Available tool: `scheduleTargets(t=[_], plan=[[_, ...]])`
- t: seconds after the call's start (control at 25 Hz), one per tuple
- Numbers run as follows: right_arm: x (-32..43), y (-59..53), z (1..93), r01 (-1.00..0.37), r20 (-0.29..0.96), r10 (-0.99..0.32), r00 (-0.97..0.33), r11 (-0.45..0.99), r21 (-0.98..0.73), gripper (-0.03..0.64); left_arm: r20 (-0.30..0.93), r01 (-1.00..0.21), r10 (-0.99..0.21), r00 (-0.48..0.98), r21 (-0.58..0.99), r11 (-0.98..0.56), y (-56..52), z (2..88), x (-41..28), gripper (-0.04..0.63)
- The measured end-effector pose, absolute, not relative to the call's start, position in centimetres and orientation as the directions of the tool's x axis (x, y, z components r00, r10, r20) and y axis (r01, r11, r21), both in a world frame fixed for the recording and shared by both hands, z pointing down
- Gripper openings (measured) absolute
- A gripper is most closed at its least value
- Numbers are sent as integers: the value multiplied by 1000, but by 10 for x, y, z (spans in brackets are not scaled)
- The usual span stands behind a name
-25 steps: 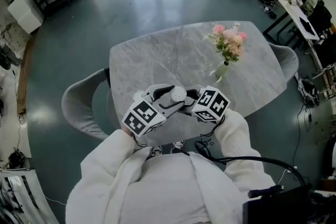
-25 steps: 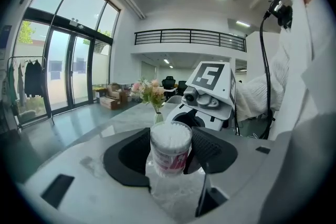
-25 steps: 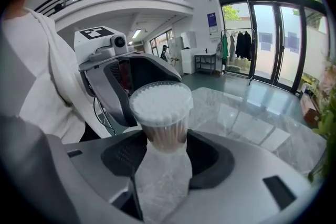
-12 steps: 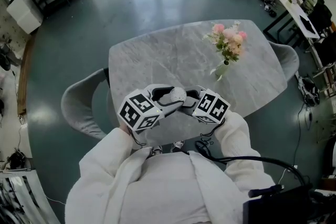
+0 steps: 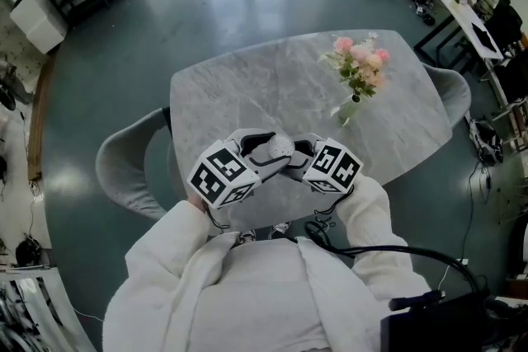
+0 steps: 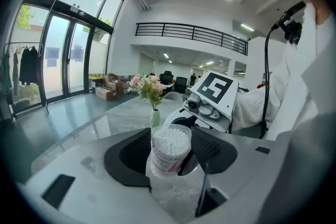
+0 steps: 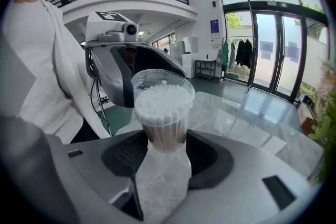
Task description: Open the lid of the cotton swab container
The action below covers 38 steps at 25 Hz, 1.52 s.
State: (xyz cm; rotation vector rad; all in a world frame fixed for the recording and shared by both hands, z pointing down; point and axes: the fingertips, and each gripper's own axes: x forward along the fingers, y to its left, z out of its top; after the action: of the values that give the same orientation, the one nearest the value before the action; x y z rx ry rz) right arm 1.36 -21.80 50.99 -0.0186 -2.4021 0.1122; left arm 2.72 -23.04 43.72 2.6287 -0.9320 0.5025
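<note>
The cotton swab container [image 5: 279,148] is held upright above the near edge of the marble table [image 5: 247,95], between two facing grippers. My left gripper [image 5: 260,154] is shut on its labelled body [image 6: 167,157] from the left. From the right, my right gripper [image 5: 299,151] is shut on the lower part of the container [image 7: 160,123]. The clear lid [image 7: 161,80] sits on top over the packed white swab tips. In each gripper view the other gripper shows just behind the container: the right one [image 6: 218,93] and the left one [image 7: 118,68].
A vase of pink flowers [image 5: 356,74] stands on the table's far right part, also seen as the vase of flowers [image 6: 152,94]. Grey chairs flank the table at the left [image 5: 124,169] and right [image 5: 450,91]. A cable runs over the person's white sleeves.
The left gripper has shifted slightly up and to the left and turned a little. The container stays held between both grippers.
</note>
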Motion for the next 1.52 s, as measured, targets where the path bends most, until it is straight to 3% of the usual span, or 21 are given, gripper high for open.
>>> scheduleTargets(t=[0.64, 1.0, 1.52], plan=[[7, -214, 493, 20, 626, 81, -776, 994, -104, 281, 388, -621, -542, 745, 107, -777, -231, 410, 27, 238], [11, -206, 497, 57, 652, 110, -750, 993, -102, 279, 480, -555, -466, 743, 53, -830, -217, 417, 25, 236], [11, -193, 500, 109, 669, 152, -727, 988, -106, 281, 379, -554, -497, 780, 49, -831, -229, 387, 28, 172]])
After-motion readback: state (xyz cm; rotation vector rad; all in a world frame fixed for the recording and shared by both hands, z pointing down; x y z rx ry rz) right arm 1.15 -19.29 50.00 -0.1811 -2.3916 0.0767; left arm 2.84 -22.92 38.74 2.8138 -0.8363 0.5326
